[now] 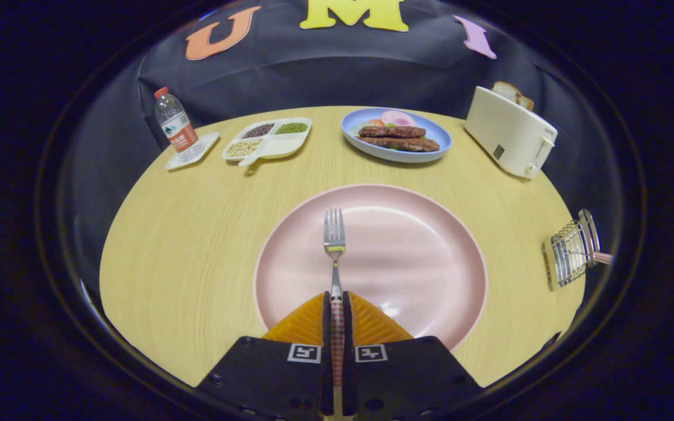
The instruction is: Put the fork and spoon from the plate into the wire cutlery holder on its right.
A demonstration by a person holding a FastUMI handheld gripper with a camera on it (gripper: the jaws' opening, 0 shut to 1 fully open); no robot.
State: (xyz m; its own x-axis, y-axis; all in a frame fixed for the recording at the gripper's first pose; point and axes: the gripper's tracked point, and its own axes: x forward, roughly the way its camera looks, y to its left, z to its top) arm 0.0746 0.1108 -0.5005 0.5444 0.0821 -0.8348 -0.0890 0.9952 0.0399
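Your gripper (337, 304) is clamped on the fork (334, 245), both fingers pressing its patterned handle, tines pointing ahead over the pink plate (419, 257). The wire cutlery holder (571, 250) sits well to the plate's right on the round wooden table (185, 245). Beyond the plate are a blue dish of food (439, 137), a toaster (509, 137), a divided tray (267, 149) and a water bottle (174, 121).
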